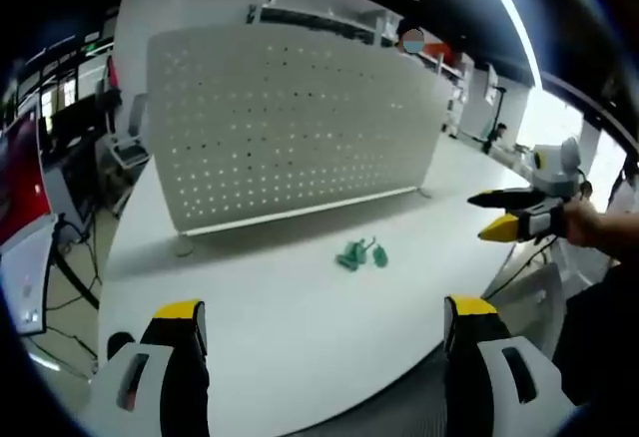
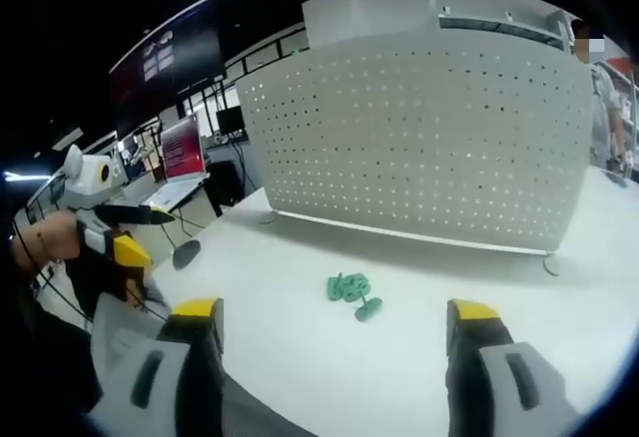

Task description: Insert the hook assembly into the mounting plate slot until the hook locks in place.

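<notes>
Both of my tongs sit spread wide with nothing between them: the left gripper (image 1: 324, 322) and the right gripper (image 2: 334, 322) hover over the near edge of the white table (image 1: 270, 337). I see the green hooks (image 1: 361, 253) lying in a small cluster on the tabletop ahead of the jaws, apart from them. Beyond the hooks, the perforated mounting plate (image 1: 290, 128) stands upright on the table.

We see a white table (image 1: 300, 327) and a white board (image 1: 290, 128) with rows of little dots. The hooks (image 1: 361, 254) are green. Our grippers (image 1: 324, 342) have yellow tips.
</notes>
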The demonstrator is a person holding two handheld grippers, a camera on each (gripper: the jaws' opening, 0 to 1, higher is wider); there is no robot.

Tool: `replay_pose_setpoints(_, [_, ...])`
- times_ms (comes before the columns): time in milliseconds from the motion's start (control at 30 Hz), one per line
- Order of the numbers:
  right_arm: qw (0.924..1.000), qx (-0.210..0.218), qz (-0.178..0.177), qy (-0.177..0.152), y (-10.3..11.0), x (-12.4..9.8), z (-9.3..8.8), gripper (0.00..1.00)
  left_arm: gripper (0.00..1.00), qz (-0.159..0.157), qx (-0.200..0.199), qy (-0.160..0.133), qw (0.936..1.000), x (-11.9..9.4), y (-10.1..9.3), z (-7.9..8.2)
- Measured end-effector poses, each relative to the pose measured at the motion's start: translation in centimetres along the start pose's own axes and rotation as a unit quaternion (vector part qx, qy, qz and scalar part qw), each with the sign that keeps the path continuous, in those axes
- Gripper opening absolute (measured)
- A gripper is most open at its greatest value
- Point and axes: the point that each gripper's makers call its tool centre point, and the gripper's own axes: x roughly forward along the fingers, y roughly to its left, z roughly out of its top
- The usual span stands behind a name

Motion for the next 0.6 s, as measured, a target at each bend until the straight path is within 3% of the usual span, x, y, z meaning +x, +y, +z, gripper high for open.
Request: replay_pose_setpoints(600, [1.0, -0.004, -0.004, 0.005, -0.35, 0.1, -0.37, 0.89, 1.0, 0.002, -0.007, -0.002, 1.0, 0.32, 0.42, -0.18])
